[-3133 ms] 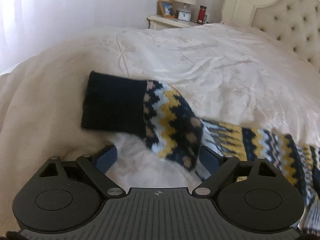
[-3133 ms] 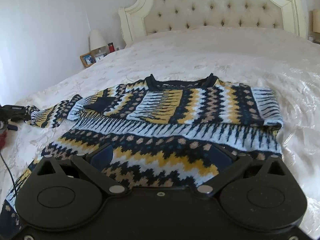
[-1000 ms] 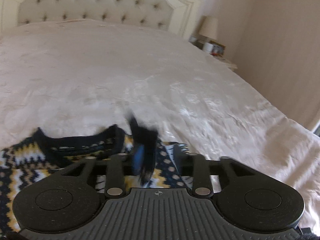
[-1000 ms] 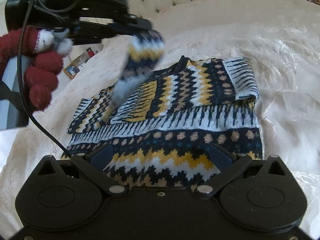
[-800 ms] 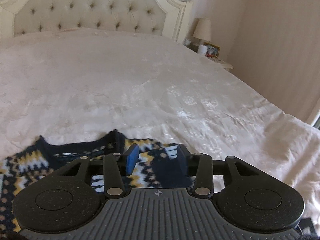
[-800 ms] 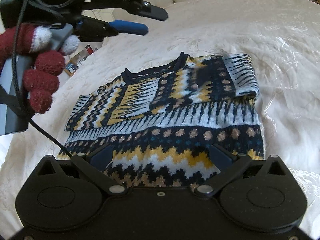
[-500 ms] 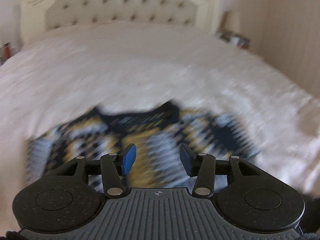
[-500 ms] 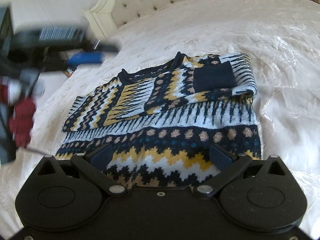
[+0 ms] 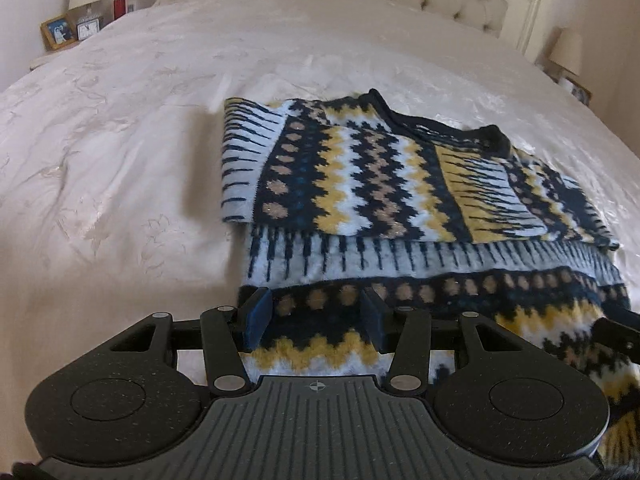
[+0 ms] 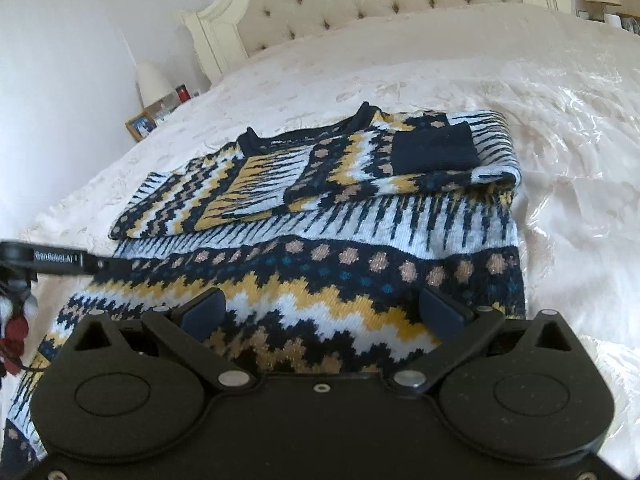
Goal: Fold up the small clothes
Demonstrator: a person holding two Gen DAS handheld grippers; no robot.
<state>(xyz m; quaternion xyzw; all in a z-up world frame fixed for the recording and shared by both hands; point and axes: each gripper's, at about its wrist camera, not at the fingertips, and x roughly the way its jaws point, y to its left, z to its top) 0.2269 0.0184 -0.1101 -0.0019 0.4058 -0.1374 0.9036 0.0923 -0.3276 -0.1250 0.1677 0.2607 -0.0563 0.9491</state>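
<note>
With the sleeve (image 10: 434,148) released across the sweater (image 9: 400,184), both grippers, left gripper (image 9: 316,316) and right gripper (image 10: 324,312), hover open and empty, so the hem fold remains.

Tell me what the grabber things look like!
Each is black, with two round discs and jointed bars leading to two fingers with dark blue pads. The left gripper has a grey ribbed body; the right gripper has a smooth black one. The left has white lettering on its side. A red and white fuzzy glove holds it.
</note>
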